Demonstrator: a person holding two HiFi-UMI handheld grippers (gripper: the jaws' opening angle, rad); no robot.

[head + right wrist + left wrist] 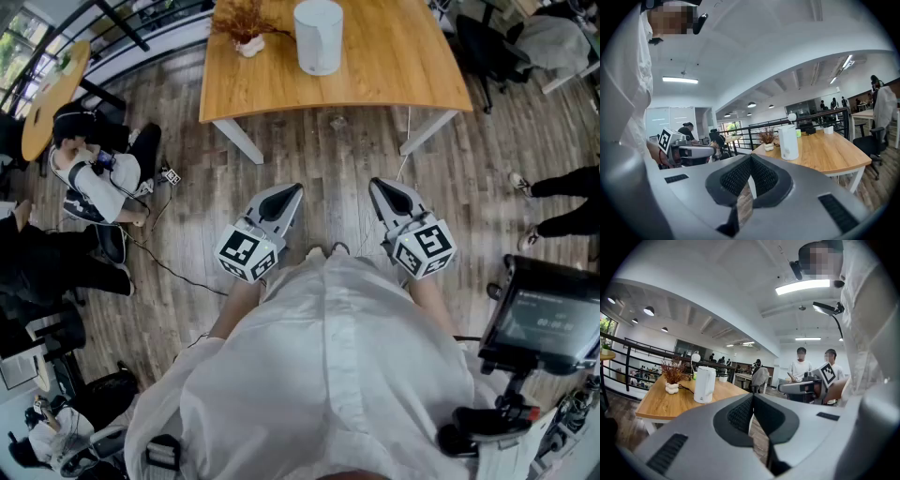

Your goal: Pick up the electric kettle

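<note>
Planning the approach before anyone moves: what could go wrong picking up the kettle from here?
1. The left gripper and right gripper are both shut, short of the table. Arriving shut would likely shove the kettle instead of gripping it.
2. The potted plant stands close beside the kettle, so a wide swing could knock it over.

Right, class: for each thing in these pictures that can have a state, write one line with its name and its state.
Left gripper: shut, nothing between its jaws, held over the floor short of the table.
Right gripper: shut, nothing between its jaws, held over the floor beside the left one.
Electric kettle: upright on the wooden table, not gripped.
Vase of dried plant: upright on the table, beside the kettle, apart from it.
</note>
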